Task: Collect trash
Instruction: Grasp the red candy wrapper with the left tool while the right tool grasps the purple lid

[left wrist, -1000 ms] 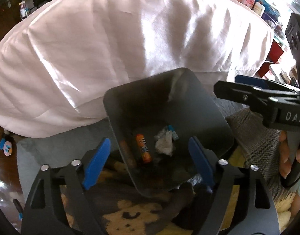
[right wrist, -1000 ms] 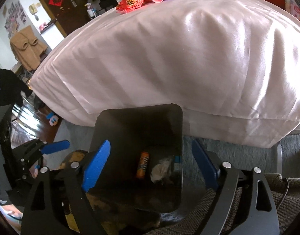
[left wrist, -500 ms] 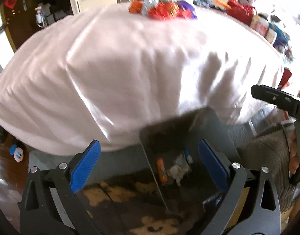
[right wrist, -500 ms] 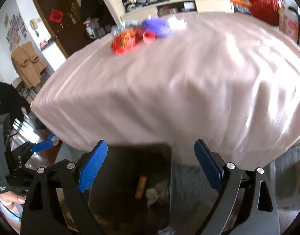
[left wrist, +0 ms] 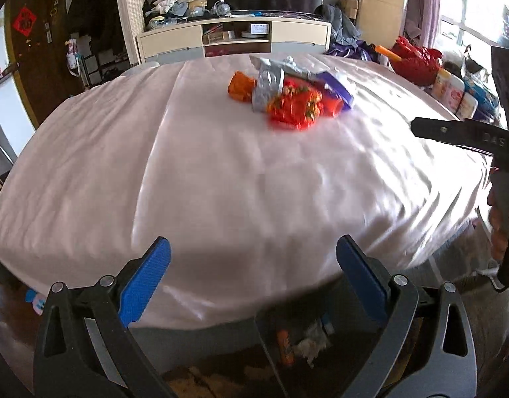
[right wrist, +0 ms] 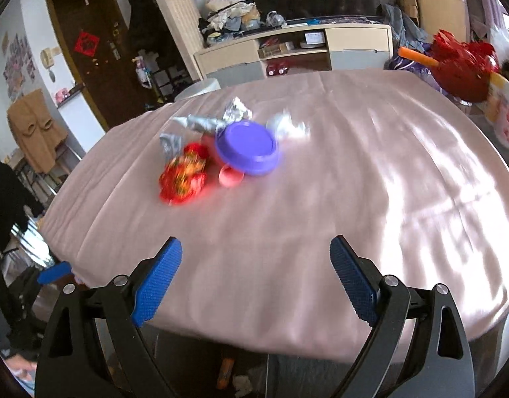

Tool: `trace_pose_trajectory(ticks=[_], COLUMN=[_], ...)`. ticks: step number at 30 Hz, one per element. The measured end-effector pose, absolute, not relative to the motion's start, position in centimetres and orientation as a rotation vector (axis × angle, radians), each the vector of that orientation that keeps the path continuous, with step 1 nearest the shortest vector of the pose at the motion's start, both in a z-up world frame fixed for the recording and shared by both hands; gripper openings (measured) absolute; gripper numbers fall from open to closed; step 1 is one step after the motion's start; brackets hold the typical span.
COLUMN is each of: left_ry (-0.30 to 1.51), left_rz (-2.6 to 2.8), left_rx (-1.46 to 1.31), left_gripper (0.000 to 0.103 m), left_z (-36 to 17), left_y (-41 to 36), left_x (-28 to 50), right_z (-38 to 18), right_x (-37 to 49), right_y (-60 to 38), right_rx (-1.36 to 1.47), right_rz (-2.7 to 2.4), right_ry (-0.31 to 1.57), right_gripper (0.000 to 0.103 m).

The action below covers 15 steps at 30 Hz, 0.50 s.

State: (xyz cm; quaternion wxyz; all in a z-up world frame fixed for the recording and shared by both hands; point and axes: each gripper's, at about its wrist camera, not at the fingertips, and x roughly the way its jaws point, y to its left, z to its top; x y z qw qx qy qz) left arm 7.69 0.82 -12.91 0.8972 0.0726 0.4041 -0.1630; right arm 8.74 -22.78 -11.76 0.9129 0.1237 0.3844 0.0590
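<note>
A heap of trash lies on the far middle of the pink-clothed table (left wrist: 221, 172): a red wrapper (left wrist: 296, 106) (right wrist: 183, 174), an orange packet (left wrist: 242, 87), silver foil (left wrist: 269, 86) (right wrist: 204, 122), a purple lid (right wrist: 246, 147) and a small pink cap (right wrist: 230, 175). Below the table's near edge stands a dark bin (left wrist: 321, 341) holding an orange tube (left wrist: 285, 351) and crumpled paper (left wrist: 312, 341). My left gripper (left wrist: 253, 275) is open and empty above the near edge. My right gripper (right wrist: 256, 273) is open and empty too, over the cloth.
A cream sideboard (left wrist: 234, 38) with clutter stands behind the table. A red basket (right wrist: 460, 63) and several tubs (left wrist: 453, 91) sit at the right. A dark door (right wrist: 92, 53) is at the back left. The other gripper's arm (left wrist: 463, 132) reaches in from the right.
Both grippers have risen from over the bin and tilted up toward the tabletop. The bin has slid to the bottom edge of both views and the trash heap has come into view.
</note>
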Motion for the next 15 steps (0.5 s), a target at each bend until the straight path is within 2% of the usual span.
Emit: trace_pose_trajectory(ticks=[15], left_ry=[0.842], left_rz=[-0.402], left_rx=[0.157], left_gripper=[0.093], left_z=[-12.3], left_y=[-4.5], left_x=[16.9], right_z=[-13.4], right_x=[19.1], right_y=[-23.0], right_rx=[0.361], right_rz=[0.153], right_ry=[0.847], right_gripper=[0.091])
